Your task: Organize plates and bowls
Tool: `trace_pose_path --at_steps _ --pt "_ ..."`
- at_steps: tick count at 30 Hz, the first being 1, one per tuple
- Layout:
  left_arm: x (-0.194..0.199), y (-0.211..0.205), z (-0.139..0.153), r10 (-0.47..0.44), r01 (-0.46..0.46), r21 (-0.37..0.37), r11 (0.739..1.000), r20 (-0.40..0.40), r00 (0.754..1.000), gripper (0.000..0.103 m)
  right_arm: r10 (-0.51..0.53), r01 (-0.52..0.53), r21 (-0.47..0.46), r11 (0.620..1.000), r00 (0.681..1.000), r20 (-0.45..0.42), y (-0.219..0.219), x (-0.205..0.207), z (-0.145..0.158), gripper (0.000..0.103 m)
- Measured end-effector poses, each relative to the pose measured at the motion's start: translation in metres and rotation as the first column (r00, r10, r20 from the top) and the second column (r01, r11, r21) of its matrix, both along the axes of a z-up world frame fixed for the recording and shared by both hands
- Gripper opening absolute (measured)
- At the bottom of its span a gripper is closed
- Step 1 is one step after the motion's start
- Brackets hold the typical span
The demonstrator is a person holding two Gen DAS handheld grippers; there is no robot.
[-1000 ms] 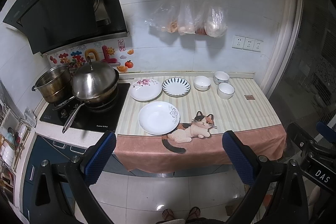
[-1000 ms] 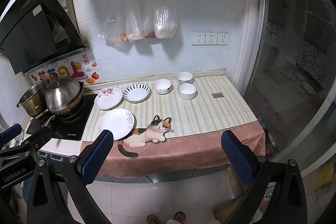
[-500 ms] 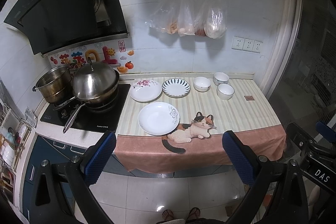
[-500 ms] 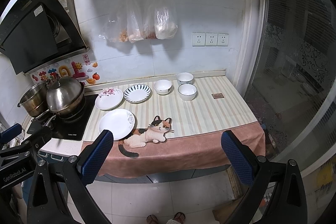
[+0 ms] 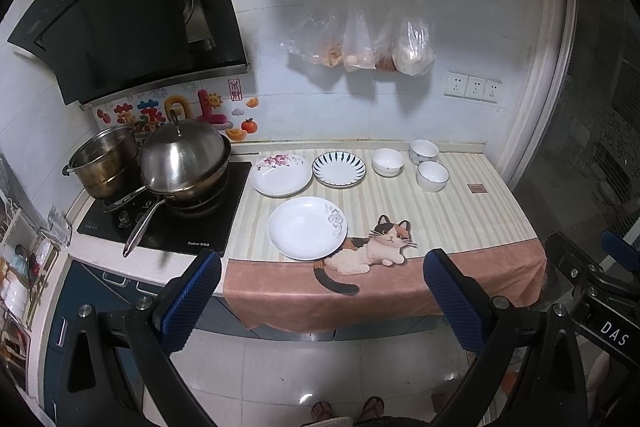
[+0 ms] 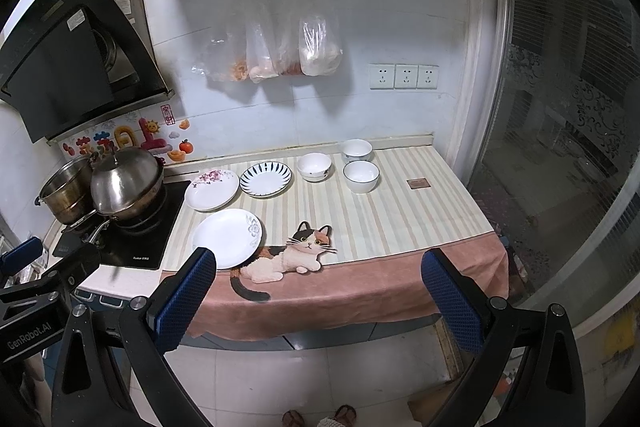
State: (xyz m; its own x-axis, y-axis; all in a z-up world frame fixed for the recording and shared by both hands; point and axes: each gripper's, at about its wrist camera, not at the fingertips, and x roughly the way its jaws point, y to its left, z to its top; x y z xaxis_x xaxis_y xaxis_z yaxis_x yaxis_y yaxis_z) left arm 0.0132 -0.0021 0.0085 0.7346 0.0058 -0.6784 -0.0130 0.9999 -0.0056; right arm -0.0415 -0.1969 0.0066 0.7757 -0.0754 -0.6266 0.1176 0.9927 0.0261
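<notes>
Three plates lie on the striped counter: a large white plate (image 5: 306, 227) (image 6: 227, 237) at the front, a pink-flowered plate (image 5: 281, 174) (image 6: 212, 189) and a blue-striped plate (image 5: 338, 169) (image 6: 266, 178) behind it. Three white bowls stand to their right: one (image 5: 387, 161) (image 6: 314, 167) beside the striped plate, one (image 5: 424, 150) (image 6: 356, 150) at the back, one (image 5: 432, 176) (image 6: 361, 177) in front of it. My left gripper (image 5: 320, 295) and right gripper (image 6: 316, 289) are open and empty, held well back from the counter's front edge.
A hob (image 5: 168, 215) at the left carries a lidded pan (image 5: 184, 163) with a long handle and a steel pot (image 5: 105, 163). A range hood (image 5: 128, 11) hangs above. Plastic bags (image 5: 360, 39) hang on the back wall. A cat-print cloth (image 5: 372, 247) drapes over the counter's front edge.
Both views have shifted only slightly; the counter sits a touch higher in the frames. Nothing on the counter has moved.
</notes>
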Motion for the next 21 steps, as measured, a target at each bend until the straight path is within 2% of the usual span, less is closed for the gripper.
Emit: trace_pose_path --at_steps 3,4,5,6,10,13,15,17,21 --pt "0.015 0.011 -0.001 0.0 0.0 -0.003 1.0 0.008 1.0 0.103 -0.011 0.011 0.005 1.0 1.0 0.004 0.008 0.002 0.001 0.103" --pt "0.01 0.03 0.002 0.005 -0.005 -0.004 1.0 0.017 1.0 0.103 -0.014 0.014 0.007 1.0 1.0 0.004 0.01 0.002 0.0 0.103" --pt "0.008 0.032 0.001 0.005 -0.005 -0.004 1.0 0.016 1.0 0.103 -0.018 0.018 0.014 1.0 1.0 0.003 0.011 0.004 -0.002 0.103" --pt "0.021 0.042 -0.005 0.026 -0.026 0.007 1.0 0.03 0.999 0.103 -0.024 0.024 0.025 0.999 1.0 0.002 0.012 0.007 -0.004 0.103" --pt "0.048 0.066 -0.039 0.072 -0.072 0.042 0.996 0.022 0.997 0.103 -0.009 0.008 0.069 0.998 1.0 0.011 0.021 0.032 -0.025 0.103" --pt "0.086 0.082 -0.076 0.122 -0.12 0.105 0.987 -0.013 0.992 0.103 0.043 -0.038 0.123 0.992 0.998 -0.037 0.028 0.067 -0.061 0.103" --pt "0.121 0.097 -0.11 0.139 -0.128 0.117 0.985 -0.094 0.986 0.103 0.086 -0.072 0.162 0.984 0.993 -0.081 0.033 0.094 -0.085 0.103" --pt "0.148 0.108 -0.139 0.145 -0.132 0.09 0.987 -0.159 0.977 0.103 0.126 -0.101 0.181 0.978 0.983 -0.135 0.039 0.126 -0.113 0.103" --pt "0.206 0.126 -0.198 0.15 -0.132 0.081 0.988 -0.28 0.948 0.101 0.175 -0.137 0.172 0.975 0.957 -0.231 0.052 0.199 -0.173 0.103"
